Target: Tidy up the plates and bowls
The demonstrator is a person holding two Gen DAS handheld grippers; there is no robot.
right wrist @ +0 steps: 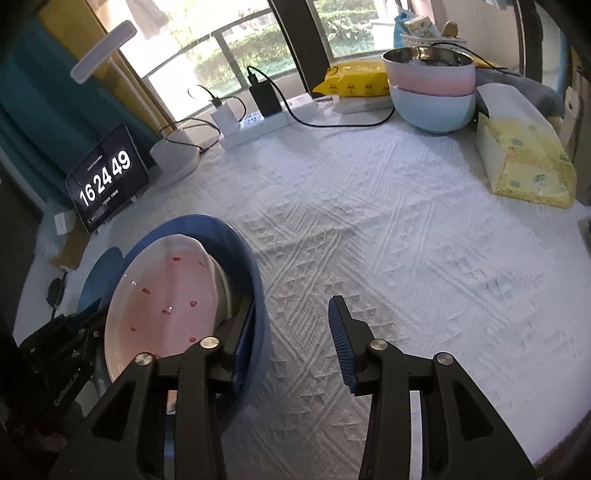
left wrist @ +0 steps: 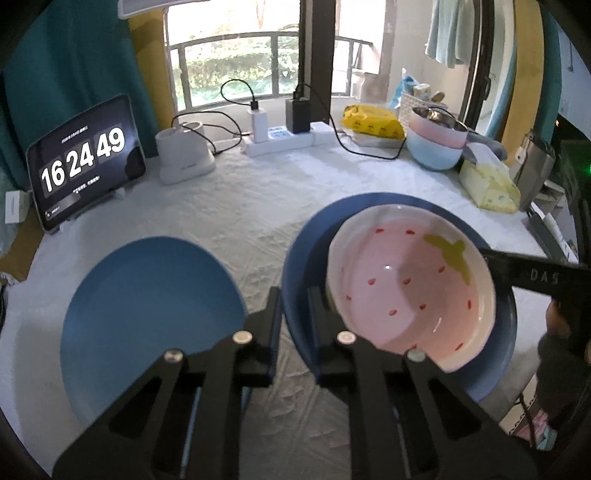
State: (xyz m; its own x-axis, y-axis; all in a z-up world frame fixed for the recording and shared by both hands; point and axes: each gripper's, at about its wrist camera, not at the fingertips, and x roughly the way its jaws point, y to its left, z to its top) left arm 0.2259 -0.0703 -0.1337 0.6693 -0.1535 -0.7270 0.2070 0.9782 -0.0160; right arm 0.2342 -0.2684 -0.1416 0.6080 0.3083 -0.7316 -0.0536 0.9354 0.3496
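Home: balcony laundry (left wrist: pixel 445 35), tissue pack (right wrist: pixel 524 162).

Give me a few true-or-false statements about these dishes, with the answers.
1. The strawberry bowl sits inside the dark blue bowl. True.
2. The tablet shows 09 15 30. False: it shows 16 24 49.
3. The flat blue plate lies under the dark blue bowl. False: it lies beside it, apart.
4. At the back, a pink bowl sits in a pale blue bowl. True.
5. The left gripper is shut on the dark blue bowl's rim. True.
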